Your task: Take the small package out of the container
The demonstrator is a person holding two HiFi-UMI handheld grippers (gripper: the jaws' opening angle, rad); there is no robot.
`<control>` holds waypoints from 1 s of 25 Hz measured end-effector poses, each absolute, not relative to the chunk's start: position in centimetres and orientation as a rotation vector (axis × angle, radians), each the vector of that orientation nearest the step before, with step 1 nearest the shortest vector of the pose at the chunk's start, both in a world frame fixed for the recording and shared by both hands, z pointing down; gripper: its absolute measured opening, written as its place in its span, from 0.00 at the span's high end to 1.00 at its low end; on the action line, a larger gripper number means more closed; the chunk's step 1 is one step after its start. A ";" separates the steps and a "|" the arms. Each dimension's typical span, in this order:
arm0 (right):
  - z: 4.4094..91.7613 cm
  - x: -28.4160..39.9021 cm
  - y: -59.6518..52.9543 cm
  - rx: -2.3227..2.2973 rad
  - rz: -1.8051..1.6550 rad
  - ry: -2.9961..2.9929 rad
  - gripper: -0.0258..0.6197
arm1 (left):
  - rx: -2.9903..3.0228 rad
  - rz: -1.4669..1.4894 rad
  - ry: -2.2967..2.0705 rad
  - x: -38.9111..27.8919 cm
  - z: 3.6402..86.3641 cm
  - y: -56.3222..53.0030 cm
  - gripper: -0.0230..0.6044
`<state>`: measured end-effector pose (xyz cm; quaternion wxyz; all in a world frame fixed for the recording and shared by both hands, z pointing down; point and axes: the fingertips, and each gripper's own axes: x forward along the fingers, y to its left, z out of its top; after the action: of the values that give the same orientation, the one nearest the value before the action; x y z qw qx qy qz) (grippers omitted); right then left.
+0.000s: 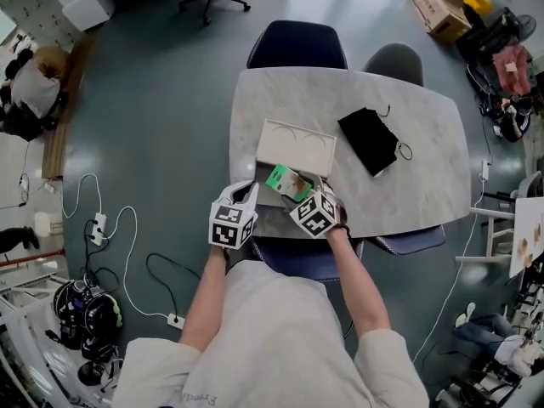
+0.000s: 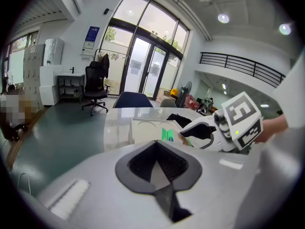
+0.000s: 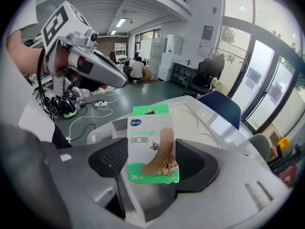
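Right gripper (image 3: 152, 160): jaws closed on the package (image 3: 152, 144), a small green-and-white bandage box. It stands upright between the pads (image 3: 110, 159), printed face toward the camera, with its green hang tab above the jaw tips. Just beyond the jaws lies the container (image 1: 276, 221), a shallow box with its white lid (image 1: 296, 147) open and lying back on the far side. In the head view the package sits over the container's open part.

Left gripper (image 2: 156, 149): jaws closed together, nothing between them. It is just left of the right jaws, beside the container's left edge.

Both grippers are at the near edge of the tabletop (image 1: 425, 177). Farther out, to the right of the jaws, a black pouch (image 1: 370, 140) lies flat. A dark chair (image 1: 297, 45) stands at the far side.
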<state>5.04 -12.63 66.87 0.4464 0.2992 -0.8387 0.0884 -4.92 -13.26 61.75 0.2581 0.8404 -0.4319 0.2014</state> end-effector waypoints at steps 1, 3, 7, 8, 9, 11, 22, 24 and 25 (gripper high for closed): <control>66.5 5.0 -12.7 0.758 0.225 -2.089 0.48 | 2.278 0.547 -1.173 -5.0 61.8 -13.2 0.88; 65.7 5.0 -12.7 0.793 0.234 -2.111 0.48 | 2.279 0.549 -1.176 -5.1 61.7 -13.2 0.88; 64.1 4.9 -12.7 0.850 0.236 -2.151 0.48 | 2.285 0.554 -1.179 -5.0 61.6 -13.2 0.88; 63.7 4.9 -12.6 0.860 0.235 -2.163 0.48 | 2.287 0.556 -1.179 -5.0 61.5 -13.1 0.88; 63.4 4.8 -12.5 0.866 0.238 -2.176 0.48 | 2.289 0.557 -1.180 -5.0 61.4 -13.1 0.88; 62.9 4.7 -12.3 0.877 0.255 -2.200 0.48 | 2.296 0.560 -1.179 -5.0 61.2 -13.0 0.88; 60.2 5.6 -12.3 1.023 0.404 -2.319 0.48 | 2.336 0.587 -1.168 -4.1 60.6 -13.2 0.88; 60.1 5.7 -12.1 1.049 0.436 -2.326 0.48 | 2.343 0.593 -1.166 -4.1 60.4 -13.2 0.88; 59.9 5.7 -12.0 1.063 0.448 -2.330 0.48 | 2.346 0.595 -1.166 -4.1 60.4 -13.2 0.88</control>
<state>5.74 -11.97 59.92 0.2675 0.3938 -0.8636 0.1660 -4.13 -13.16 60.36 0.2255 0.8508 -0.4229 0.2157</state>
